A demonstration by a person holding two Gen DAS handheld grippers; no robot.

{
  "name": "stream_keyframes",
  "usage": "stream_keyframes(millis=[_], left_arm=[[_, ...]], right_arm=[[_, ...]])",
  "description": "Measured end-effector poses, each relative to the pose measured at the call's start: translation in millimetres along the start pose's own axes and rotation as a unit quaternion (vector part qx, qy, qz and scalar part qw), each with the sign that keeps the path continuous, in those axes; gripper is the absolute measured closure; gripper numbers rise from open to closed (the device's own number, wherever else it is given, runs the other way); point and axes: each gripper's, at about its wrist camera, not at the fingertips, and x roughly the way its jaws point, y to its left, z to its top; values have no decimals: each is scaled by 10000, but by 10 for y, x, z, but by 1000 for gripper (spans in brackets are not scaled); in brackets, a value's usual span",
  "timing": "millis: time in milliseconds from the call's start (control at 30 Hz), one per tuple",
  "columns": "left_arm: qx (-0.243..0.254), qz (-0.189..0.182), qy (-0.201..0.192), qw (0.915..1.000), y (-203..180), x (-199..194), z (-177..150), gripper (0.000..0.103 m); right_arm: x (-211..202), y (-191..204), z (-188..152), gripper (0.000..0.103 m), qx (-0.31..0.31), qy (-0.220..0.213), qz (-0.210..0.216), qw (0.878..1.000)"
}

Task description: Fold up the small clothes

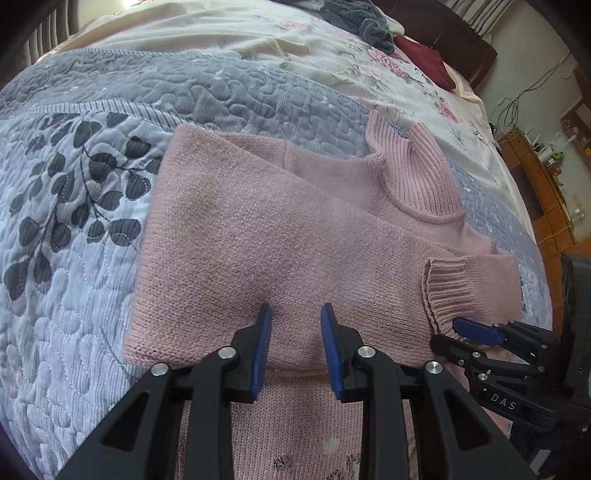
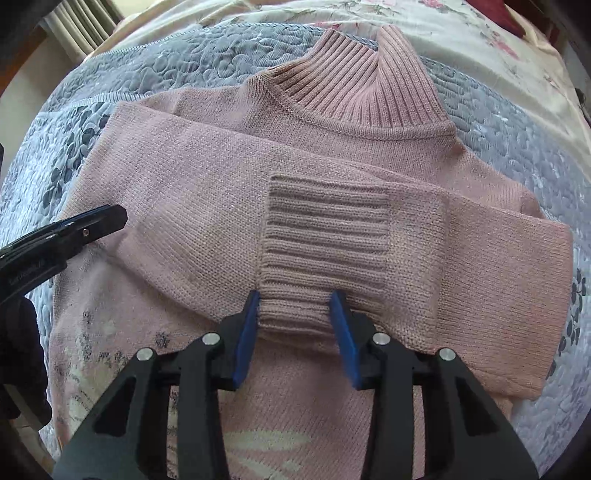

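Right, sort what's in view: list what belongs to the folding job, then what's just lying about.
Part of the job:
- pink sweater, both sleeves folded across its chest
- ribbed cuff on top
- left gripper, jaws open over the sweater
- right gripper, jaws open astride the cuff

Lying about:
- quilt underneath
- grey garment
- dark red cloth

I see a dusty pink sweater [image 2: 207, 192] on a blue-grey quilt [image 1: 74, 229] patterned with dark leaves; gripper pads [image 1: 263, 343] are blue.
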Motion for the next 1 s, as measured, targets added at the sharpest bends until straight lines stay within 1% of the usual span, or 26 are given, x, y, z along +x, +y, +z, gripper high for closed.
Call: stream_keyframes(millis=[33, 67, 133, 233, 300, 367, 433, 533, 667, 767, 833, 867, 933, 967, 1000], left_arm=[[14, 29, 4, 10000, -9, 6, -1, 75], [25, 56, 7, 10000, -20, 13, 0, 75], [38, 72, 2, 10000, -22, 17, -2, 75], [24, 45, -1, 10000, -5, 21, -3, 75], [17, 50, -6, 10000, -6, 25, -4, 75], [28, 81, -15, 10000, -18, 33, -11, 75], [45, 111, -27, 9999, -28, 39, -15, 75], [62, 135, -37, 9999, -42, 58, -12, 75], [130, 179, -34, 9997, -62, 75, -9, 75], [177, 218, -28, 9996, -75, 91, -2, 75], [190, 232, -12, 9995, -77, 93, 5, 75], [190, 251, 14, 9995, -87, 88, 15, 75], [105, 236, 5, 9997, -129, 18, 62, 75], [86, 133, -102, 9998, -165, -48, 89, 75], [97, 36, -232, 9997, -215, -117, 119, 75]], right_arm=[[-9, -29, 5, 84, 24, 0, -96, 10000], [-48, -79, 10, 86, 103, -23, 4, 9999], [-149, -233, -8, 87, 401, -105, 427, 9982], [-354, -544, -90, 87, 895, -313, 1015, 9903], [-494, -774, -149, 87, 1242, -469, 1280, 9828], [-617, -1019, -237, 87, 1566, -593, 1442, 9753], [-706, -1207, -295, 87, 1780, -685, 1425, 9712], [-744, -1470, -405, 87, 2019, -709, 1212, 9693], [-573, -1794, -596, 87, 2311, -511, 988, 9665], [-438, -1931, -747, 88, 2375, -301, 831, 9674], [-401, -1960, -828, 90, 2364, -248, 816, 9679], [-414, -1974, -855, 91, 2379, -271, 844, 9672], [-531, -1984, -859, 91, 2357, -514, 892, 9664], [-597, -1977, -828, 88, 2299, -629, 969, 9663], [-655, -1949, -780, 87, 2231, -708, 1028, 9668]])
